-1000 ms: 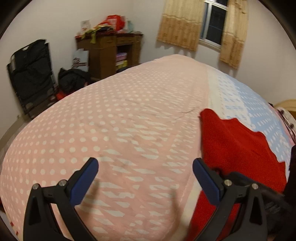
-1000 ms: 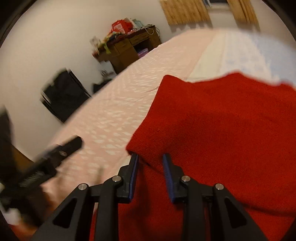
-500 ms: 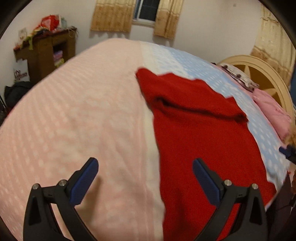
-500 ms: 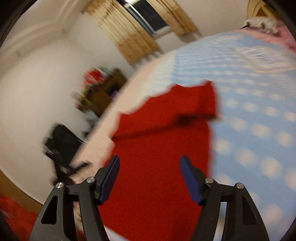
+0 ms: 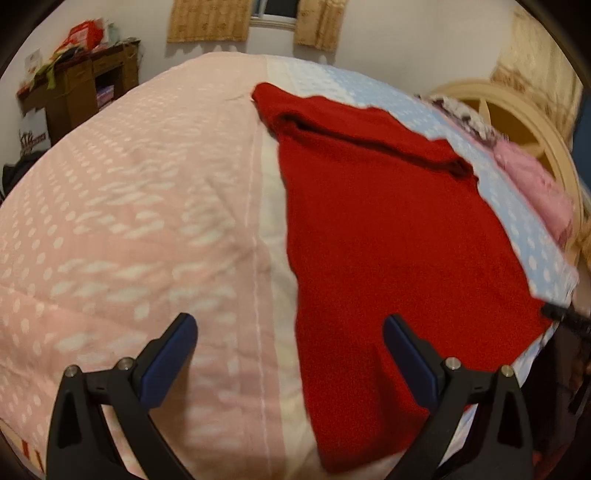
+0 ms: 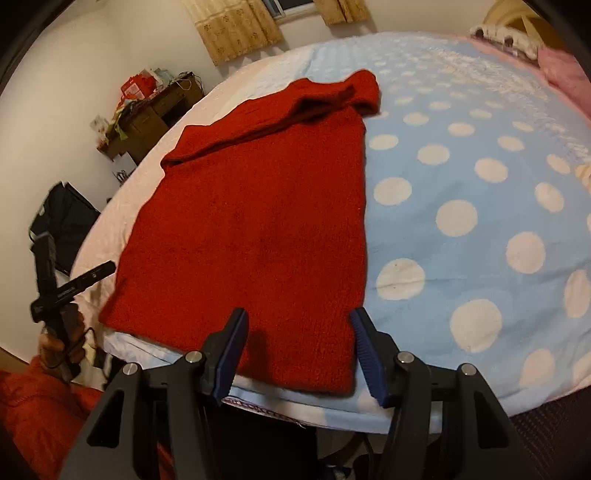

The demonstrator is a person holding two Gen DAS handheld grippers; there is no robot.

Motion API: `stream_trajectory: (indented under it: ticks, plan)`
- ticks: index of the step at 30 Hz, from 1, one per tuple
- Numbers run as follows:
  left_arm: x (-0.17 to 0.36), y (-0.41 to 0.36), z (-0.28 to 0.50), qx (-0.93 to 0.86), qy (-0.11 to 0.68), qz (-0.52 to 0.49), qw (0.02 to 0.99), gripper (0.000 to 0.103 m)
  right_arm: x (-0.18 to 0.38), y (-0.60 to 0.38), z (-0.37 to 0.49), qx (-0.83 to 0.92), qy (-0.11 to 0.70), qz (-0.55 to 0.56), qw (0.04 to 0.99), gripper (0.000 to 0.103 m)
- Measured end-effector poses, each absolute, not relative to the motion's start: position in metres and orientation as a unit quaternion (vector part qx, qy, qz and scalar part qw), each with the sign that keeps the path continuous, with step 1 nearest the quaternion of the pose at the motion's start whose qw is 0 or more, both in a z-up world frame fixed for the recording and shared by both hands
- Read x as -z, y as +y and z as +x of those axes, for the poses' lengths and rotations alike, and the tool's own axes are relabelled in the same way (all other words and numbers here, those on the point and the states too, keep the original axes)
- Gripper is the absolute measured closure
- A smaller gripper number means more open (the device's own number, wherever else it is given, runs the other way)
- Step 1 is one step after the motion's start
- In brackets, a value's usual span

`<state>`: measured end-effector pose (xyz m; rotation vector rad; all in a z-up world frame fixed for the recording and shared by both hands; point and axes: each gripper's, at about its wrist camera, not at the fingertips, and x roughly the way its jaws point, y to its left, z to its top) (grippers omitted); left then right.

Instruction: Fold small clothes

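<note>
On bedspread [image 6: 461,177], red sweater [image 6: 258,221] lies lengthwise, neckline away.

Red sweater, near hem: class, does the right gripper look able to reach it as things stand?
Probably yes. The right gripper is open just above the red sweater hem at the bed edge, and nothing lies between.

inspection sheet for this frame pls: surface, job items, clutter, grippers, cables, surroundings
Surface: bed cover, pink dotted half and blue dotted half, smooth.
Job's things: red garment lies flat, far end folded over, near hem at the bed edge.
Clutter: pink cloth by the headboard.
Grippers: left gripper open, empty; right gripper open over the near hem, jaws just closing slightly, nothing pinched.
Cables: nothing seen.
Surroundings: cluttered wooden desk, curtained window, black bag.
</note>
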<state>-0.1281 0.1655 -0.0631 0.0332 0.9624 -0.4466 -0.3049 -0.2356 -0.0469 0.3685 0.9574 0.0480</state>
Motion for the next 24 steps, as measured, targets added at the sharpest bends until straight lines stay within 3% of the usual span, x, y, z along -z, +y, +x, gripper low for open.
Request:
stream_trajectory:
  ticks: [2, 5, 8, 10, 14, 16, 17, 24]
  plan:
    - [0.065, 0.160, -0.137, 0.214, 0.464, 0.040, 0.858, 0.004, 0.047, -0.229, -0.305, -0.031, 0.462, 0.178, 0.868, 0.046]
    - [0.070, 0.150, -0.148, 0.212, 0.472, 0.073, 0.853, 0.006, 0.049, -0.216, -0.307, -0.044, 0.474, 0.158, 0.865, 0.073]
    - [0.070, 0.144, -0.154, 0.231, 0.480, 0.080, 0.843, 0.016, 0.050, -0.210, -0.305, -0.050, 0.480, 0.147, 0.863, 0.079]
    - [0.069, 0.147, -0.156, 0.255, 0.495, 0.055, 0.829, 0.034, 0.051, -0.211, -0.305, -0.054, 0.481, 0.157, 0.861, 0.083]
    - [0.067, 0.152, -0.154, 0.262, 0.495, 0.043, 0.827, 0.052, 0.053, -0.218, -0.308, -0.058, 0.476, 0.189, 0.857, 0.087]
    - [0.068, 0.157, -0.150, 0.267, 0.502, 0.017, 0.822, 0.084, 0.052, -0.221, -0.309, -0.063, 0.467, 0.212, 0.856, 0.090]
    - [0.068, 0.159, -0.147, 0.276, 0.510, -0.001, 0.815, 0.089, 0.051, -0.222, -0.310, -0.069, 0.460, 0.224, 0.856, 0.090]
    - [0.053, 0.162, -0.128, 0.304, 0.524, -0.051, 0.794, 0.093, 0.016, -0.237, -0.300, -0.132, 0.385, 0.302, 0.862, 0.091]
